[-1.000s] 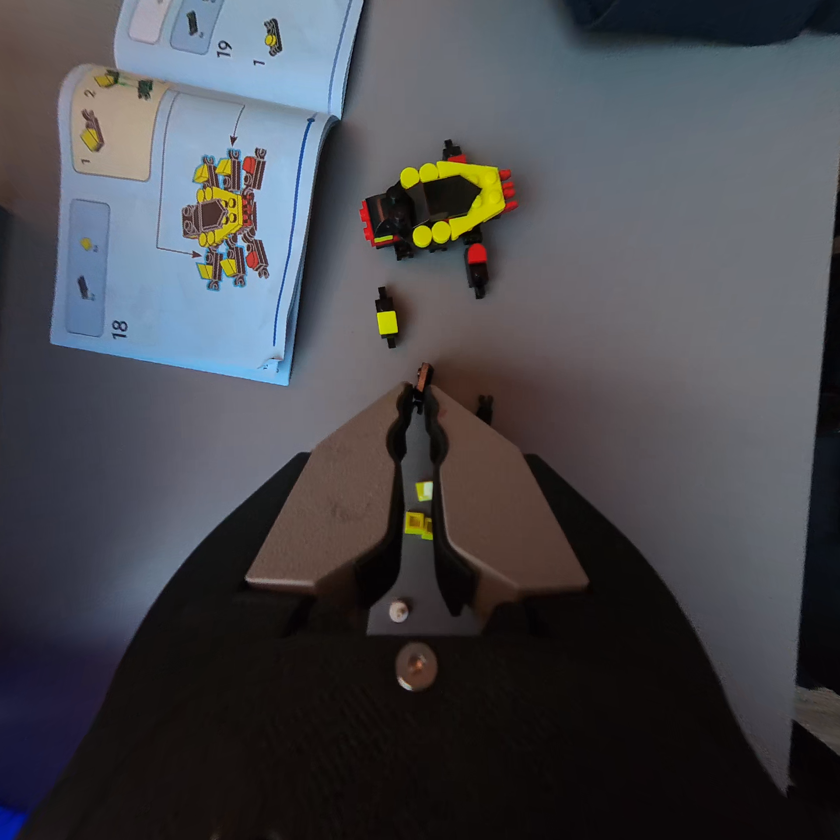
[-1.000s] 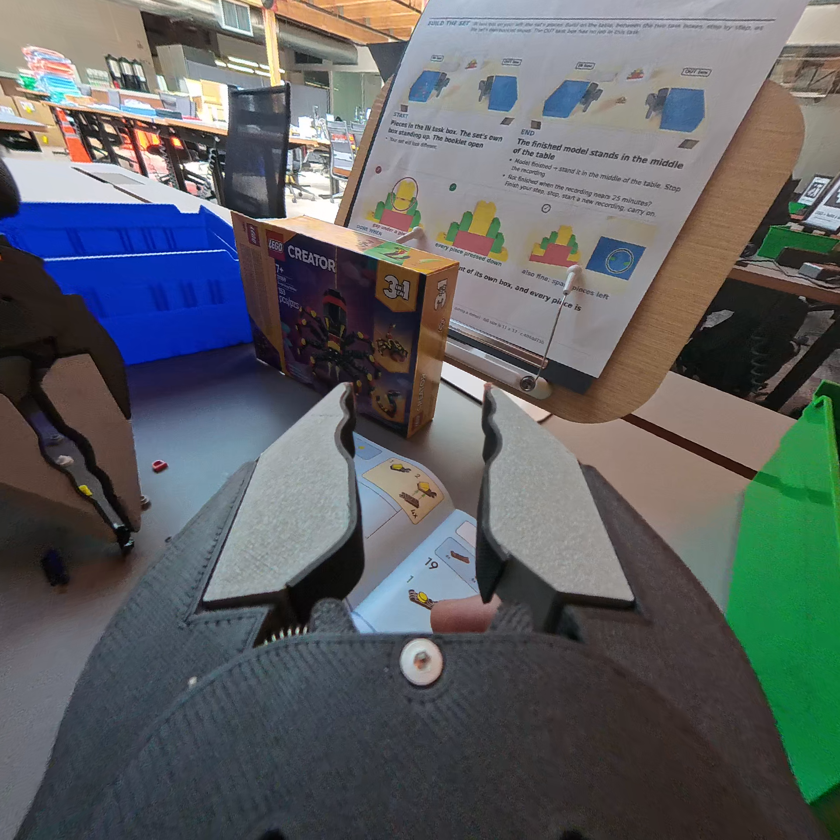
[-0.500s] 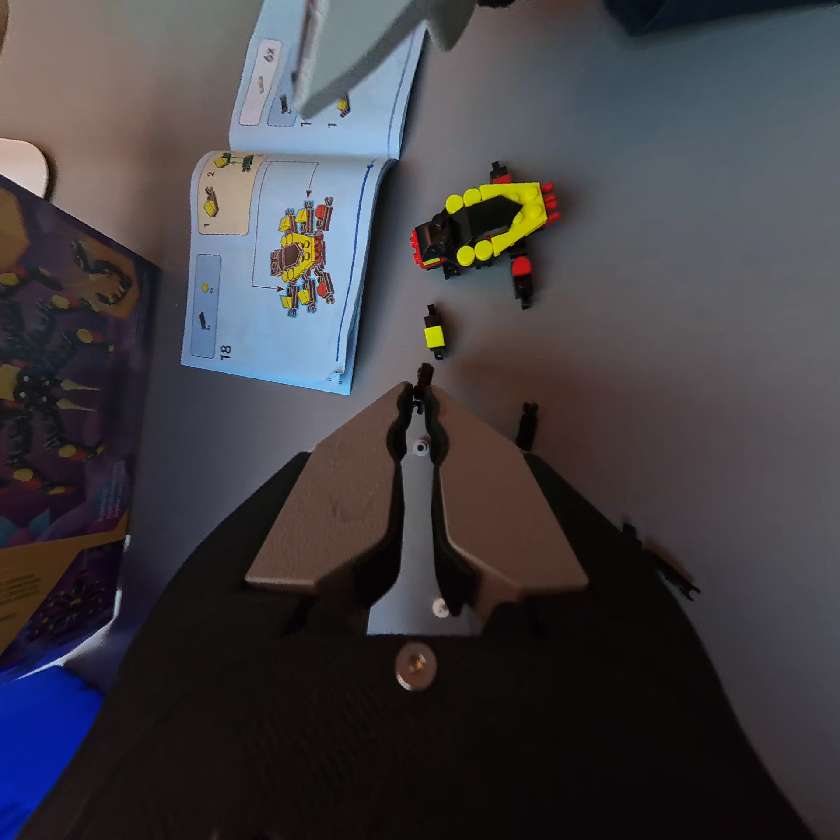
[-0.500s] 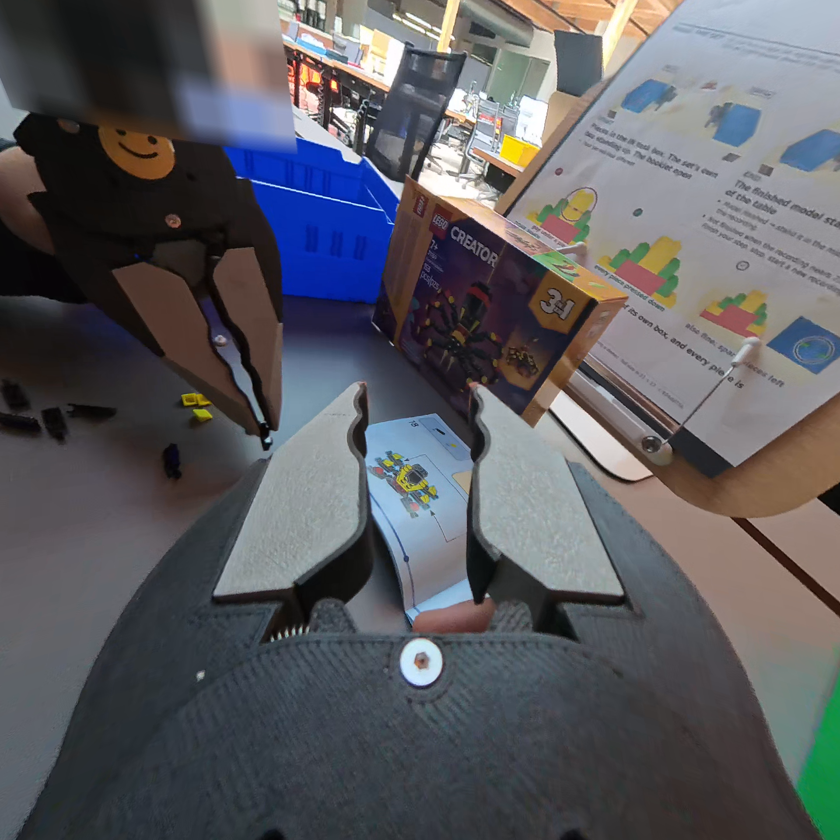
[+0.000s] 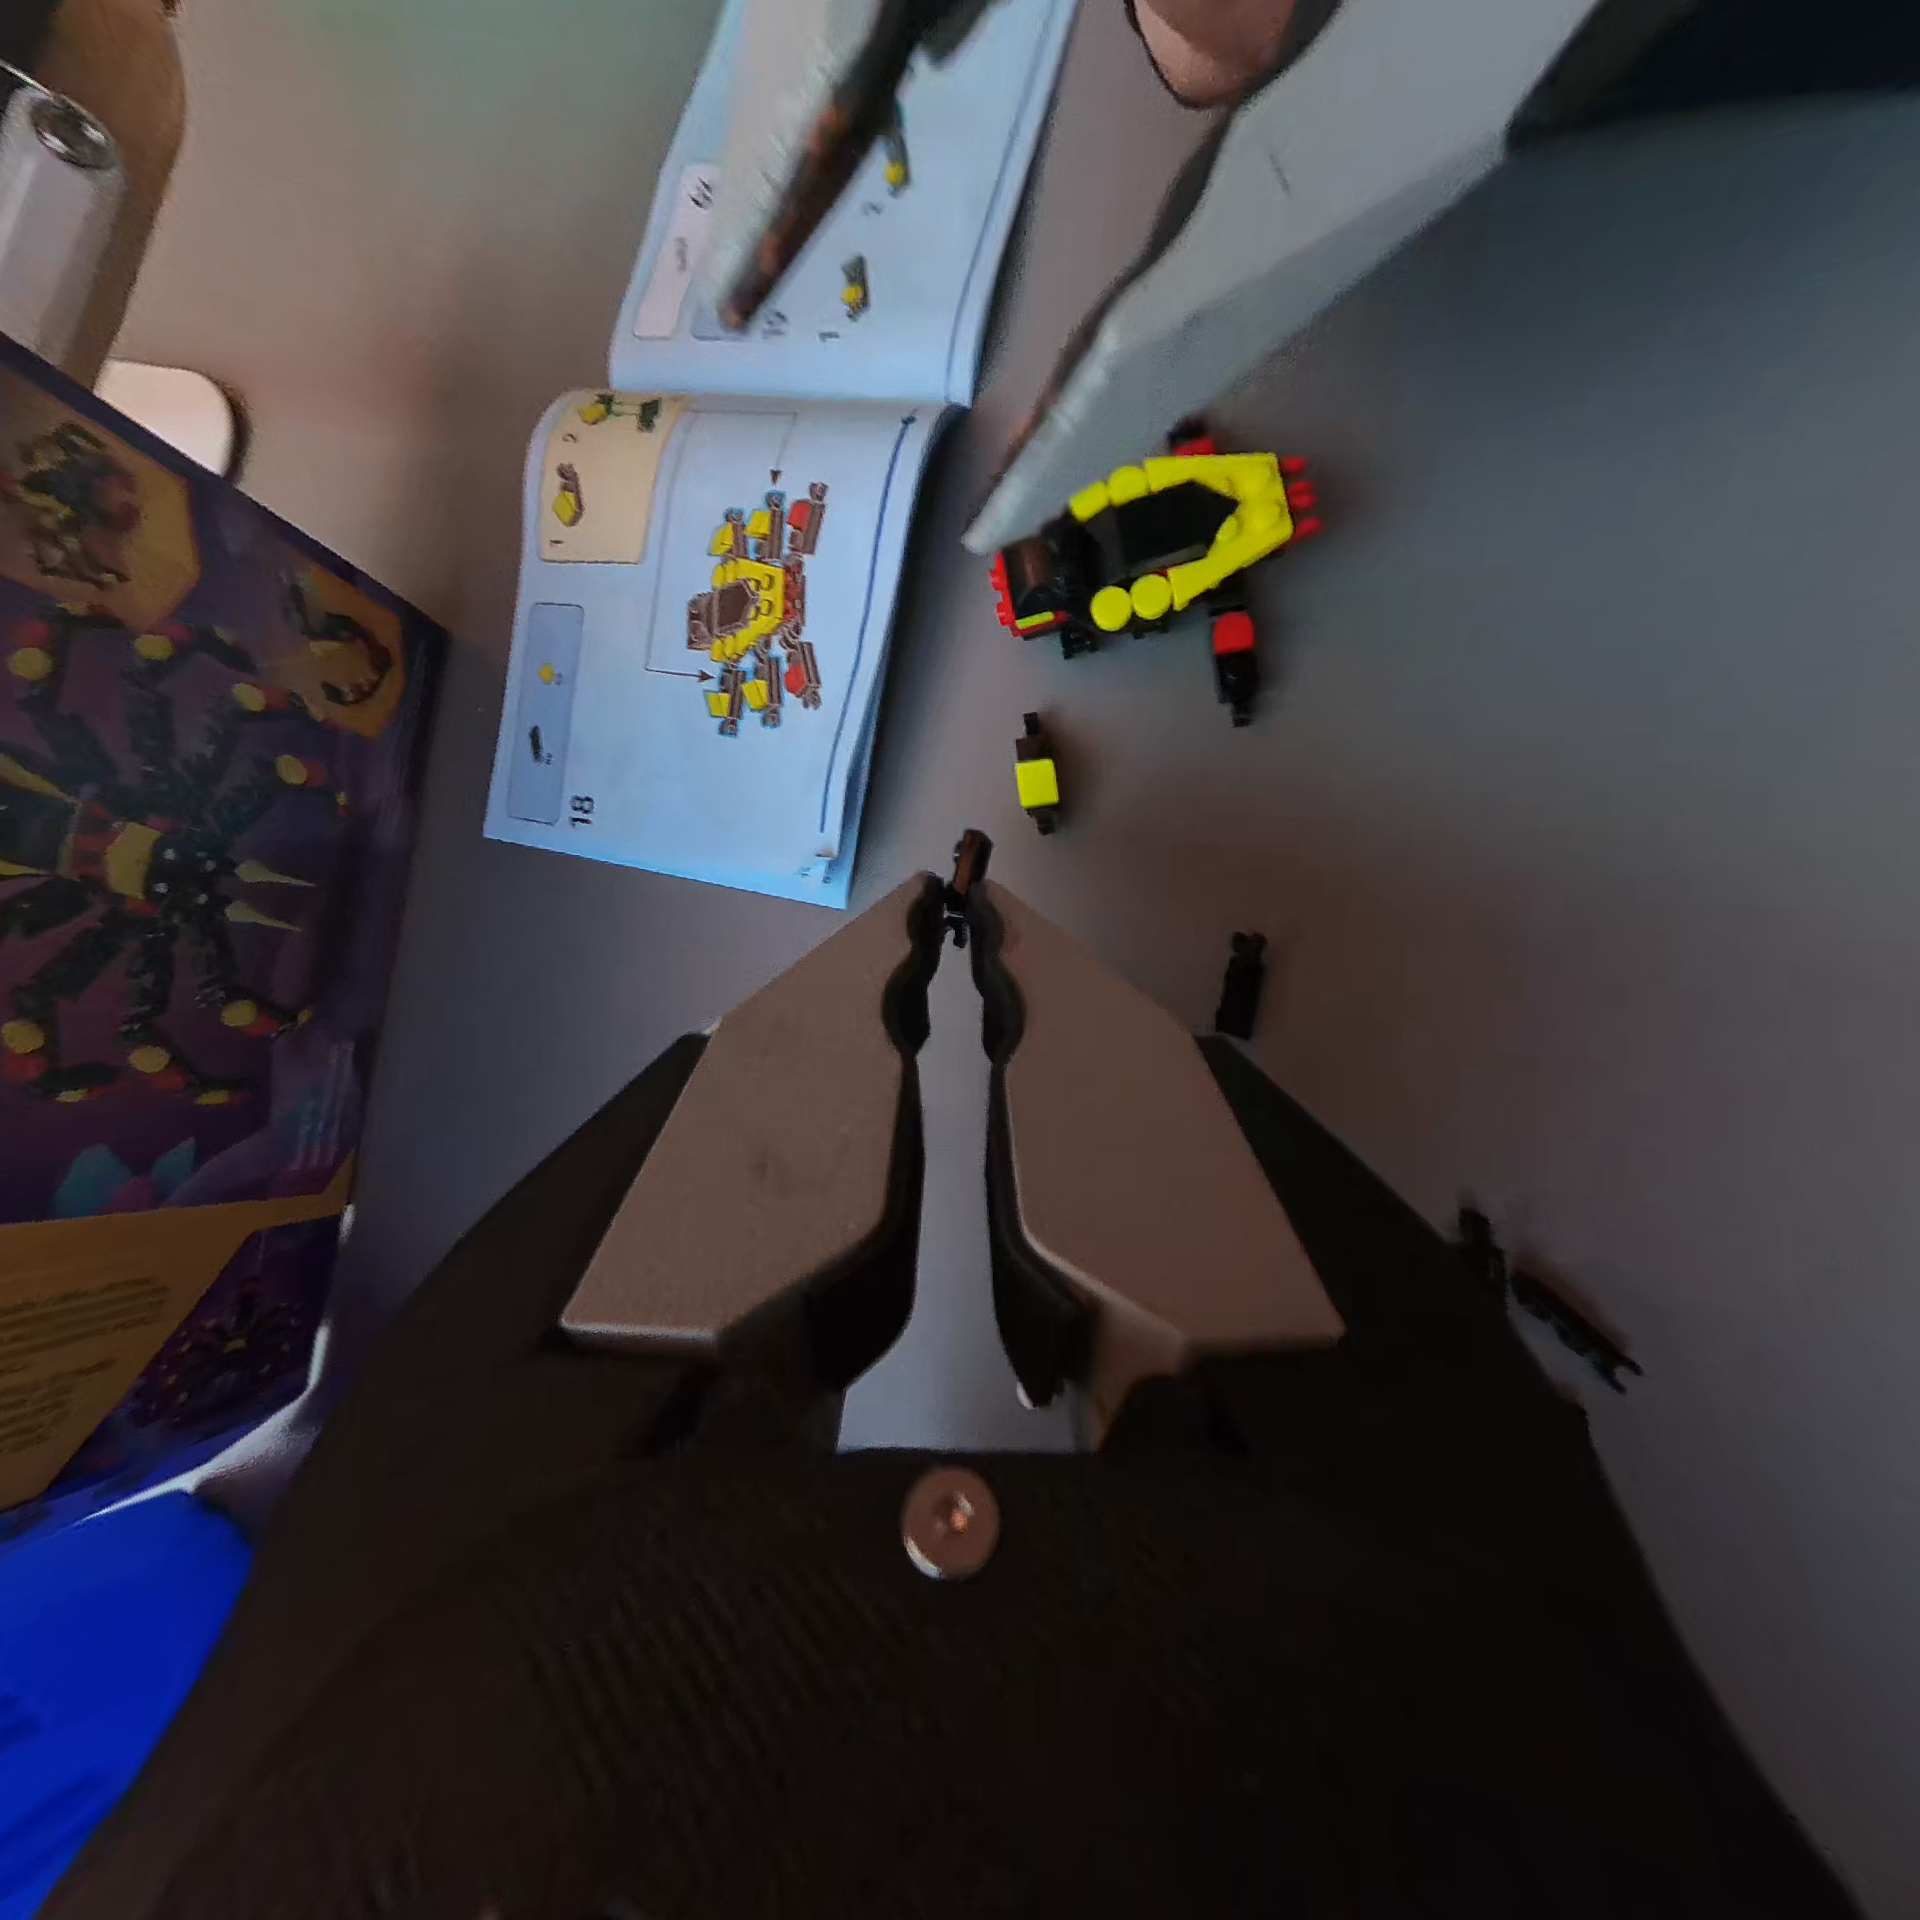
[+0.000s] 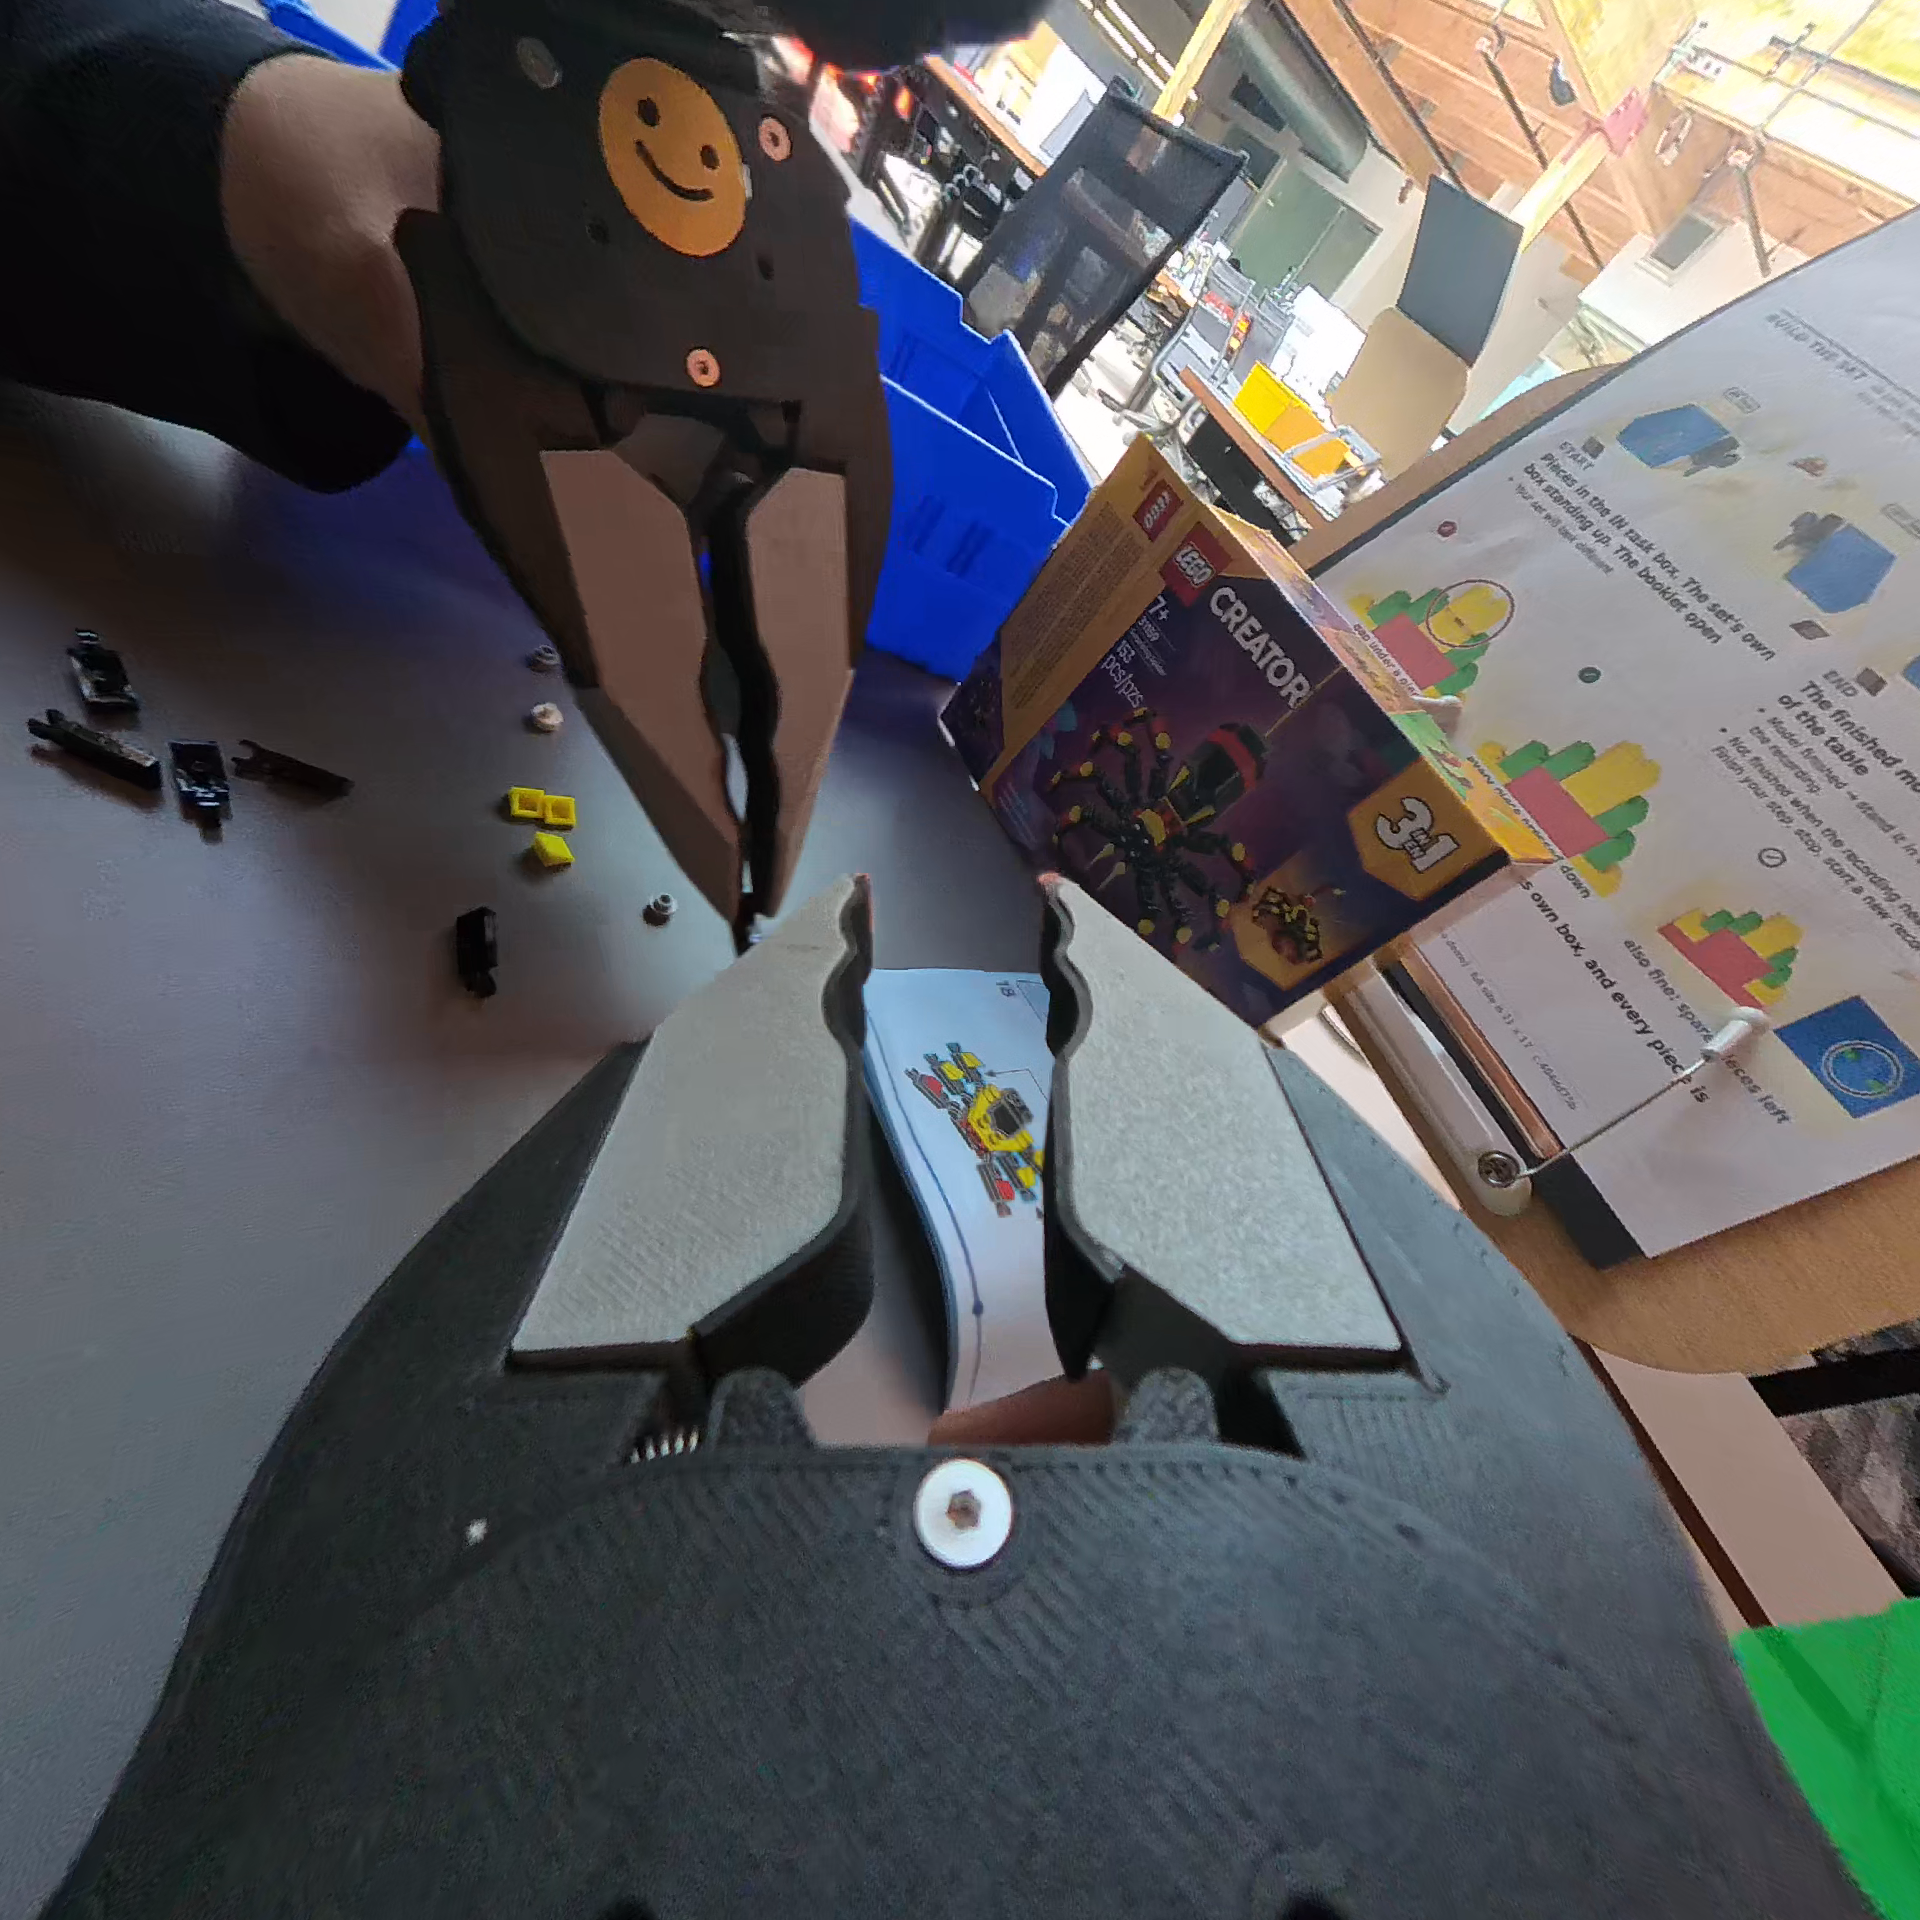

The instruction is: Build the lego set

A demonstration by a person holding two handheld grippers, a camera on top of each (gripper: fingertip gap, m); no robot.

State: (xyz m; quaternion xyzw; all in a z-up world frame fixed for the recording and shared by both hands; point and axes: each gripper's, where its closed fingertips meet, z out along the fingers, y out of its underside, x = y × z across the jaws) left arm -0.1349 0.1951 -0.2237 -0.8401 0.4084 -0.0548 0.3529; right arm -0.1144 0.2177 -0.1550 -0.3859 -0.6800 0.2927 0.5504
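Note:
My left gripper is shut on a small black piece and holds it above the grey table. Beyond it lie a small yellow-and-black part and the yellow, black and red model. My right gripper is open and empty, above the open instruction booklet. In the left wrist view its fingers hang blurred over the booklet and the model's near edge. In the right wrist view the left gripper points down just ahead of my right fingertips.
The set's box stands behind the booklet, beside a blue bin and a clipboard stand with a sheet. Loose yellow tiles and black pieces lie at the left. A green bin is at the right. Across from one pair of fingers to the other is roughly 8 cm.
My right gripper has swung left and come close to the left gripper, over the booklet and model. The left gripper has drawn back from the table, still shut on the black piece.

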